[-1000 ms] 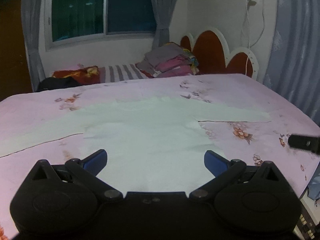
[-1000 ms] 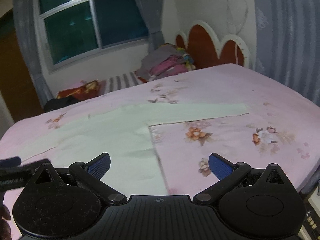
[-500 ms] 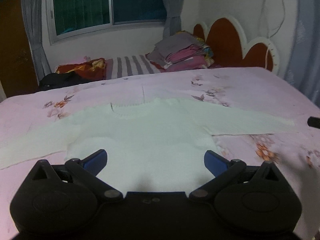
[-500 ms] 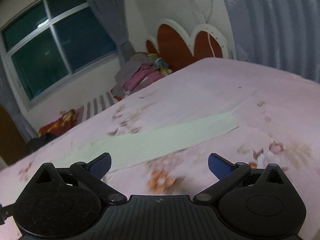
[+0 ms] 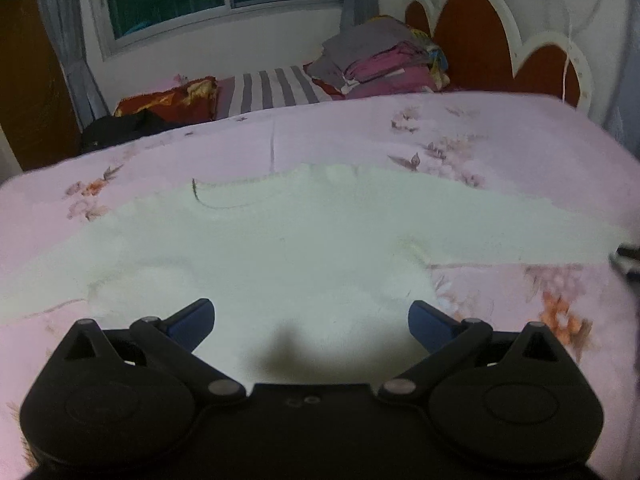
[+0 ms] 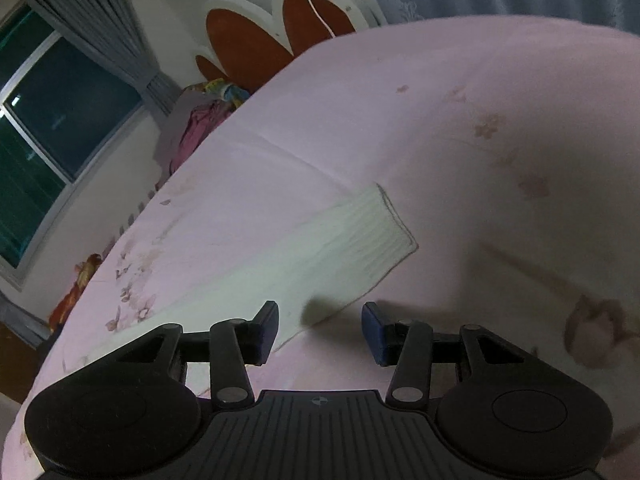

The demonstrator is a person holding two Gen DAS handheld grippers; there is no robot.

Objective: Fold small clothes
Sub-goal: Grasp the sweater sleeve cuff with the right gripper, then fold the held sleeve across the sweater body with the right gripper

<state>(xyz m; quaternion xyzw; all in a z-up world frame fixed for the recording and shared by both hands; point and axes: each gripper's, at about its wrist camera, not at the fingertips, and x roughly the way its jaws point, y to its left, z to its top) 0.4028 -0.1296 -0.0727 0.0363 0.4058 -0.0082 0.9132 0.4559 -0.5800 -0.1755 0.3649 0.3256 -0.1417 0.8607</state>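
A pale white long-sleeved sweater (image 5: 288, 248) lies flat on the pink floral bedsheet (image 5: 500, 144), neckline toward the far side, sleeves spread left and right. My left gripper (image 5: 310, 320) is open and empty, hovering over the sweater's lower body. My right gripper (image 6: 319, 330) is partly open and empty, low over the right sleeve, with the ribbed cuff (image 6: 380, 232) just ahead of its fingertips. The right gripper's tip shows at the right edge of the left wrist view (image 5: 628, 258), by the sleeve end.
A stack of folded clothes (image 5: 384, 60) sits at the bed's far side by the red scalloped headboard (image 5: 480, 44). A striped pillow (image 5: 276, 88), a red cushion (image 5: 168, 100) and a dark bag (image 5: 120, 128) lie under the window. A curtain hangs at right.
My right gripper swung right and dropped close to the sleeve cuff, its jaws narrowing. My left gripper rose and tilted, bringing the whole sweater and neckline into view.
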